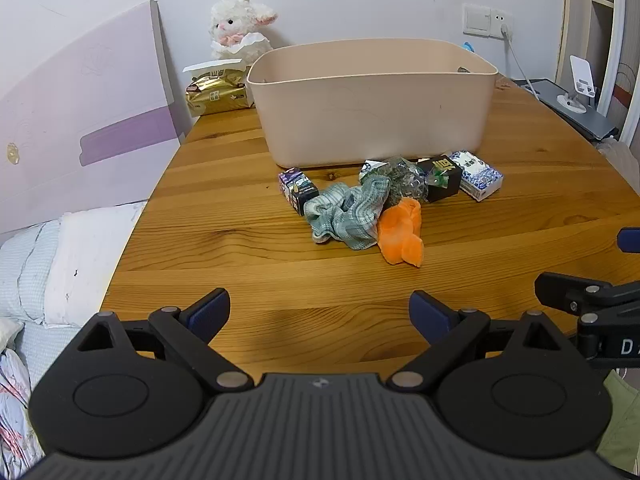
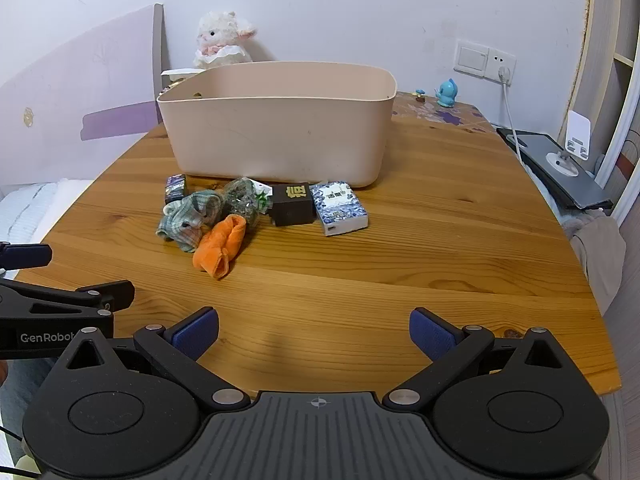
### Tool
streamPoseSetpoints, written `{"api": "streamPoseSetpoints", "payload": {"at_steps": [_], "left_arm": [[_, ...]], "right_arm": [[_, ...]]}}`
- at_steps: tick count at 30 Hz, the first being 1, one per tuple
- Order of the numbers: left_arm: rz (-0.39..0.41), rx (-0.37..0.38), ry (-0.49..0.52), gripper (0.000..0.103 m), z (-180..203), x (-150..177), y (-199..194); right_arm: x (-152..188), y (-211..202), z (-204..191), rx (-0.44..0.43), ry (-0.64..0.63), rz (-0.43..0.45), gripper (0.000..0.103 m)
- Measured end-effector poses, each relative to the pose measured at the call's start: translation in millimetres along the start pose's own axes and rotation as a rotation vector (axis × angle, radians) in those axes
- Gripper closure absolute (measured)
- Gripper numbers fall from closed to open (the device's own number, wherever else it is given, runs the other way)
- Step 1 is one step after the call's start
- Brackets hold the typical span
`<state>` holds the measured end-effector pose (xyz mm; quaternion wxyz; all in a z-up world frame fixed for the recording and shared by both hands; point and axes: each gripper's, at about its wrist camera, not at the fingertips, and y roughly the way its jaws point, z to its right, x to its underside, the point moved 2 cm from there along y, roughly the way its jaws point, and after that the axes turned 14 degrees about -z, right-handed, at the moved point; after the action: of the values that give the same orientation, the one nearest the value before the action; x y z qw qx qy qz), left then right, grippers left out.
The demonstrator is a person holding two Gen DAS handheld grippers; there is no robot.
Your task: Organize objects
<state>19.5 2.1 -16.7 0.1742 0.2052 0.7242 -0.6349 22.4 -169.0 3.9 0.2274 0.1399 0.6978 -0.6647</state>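
Observation:
A beige plastic bin [image 1: 372, 100] [image 2: 276, 136] stands on the wooden table [image 1: 240, 240] [image 2: 400, 272]. In front of it lies a pile: an orange cloth [image 1: 402, 232] [image 2: 220, 246], a green-grey striped cloth [image 1: 348, 210] [image 2: 190, 216], a purple small box [image 1: 298, 190] [image 2: 175, 187], a crinkly clear packet [image 1: 400, 176] [image 2: 242, 200], a black box [image 1: 442, 178] [image 2: 291, 204] and a blue-and-white patterned box [image 1: 476, 174] [image 2: 339, 208]. My left gripper [image 1: 320, 312] hovers open over the near table, empty. My right gripper [image 2: 314, 334] is also open and empty, well short of the pile.
A white plush lamb [image 1: 240, 30] [image 2: 222, 40] and a gold tissue pack [image 1: 216, 92] sit behind the bin by the wall. A blue toy figure [image 2: 446, 94] stands at the far right. A bed [image 1: 48, 272] borders the left; a grey stand [image 2: 560, 164] lies right.

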Motion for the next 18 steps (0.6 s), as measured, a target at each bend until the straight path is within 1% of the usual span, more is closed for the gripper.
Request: {"api": "streamPoseSetpoints", "payload": {"at_steps": [18], "left_arm": [[-0.001, -0.004, -0.001, 0.006, -0.5, -0.7, 2.5]], "right_arm": [[-1.9, 1.3, 0.1, 0.008, -0.002, 0.0, 0.0]]}}
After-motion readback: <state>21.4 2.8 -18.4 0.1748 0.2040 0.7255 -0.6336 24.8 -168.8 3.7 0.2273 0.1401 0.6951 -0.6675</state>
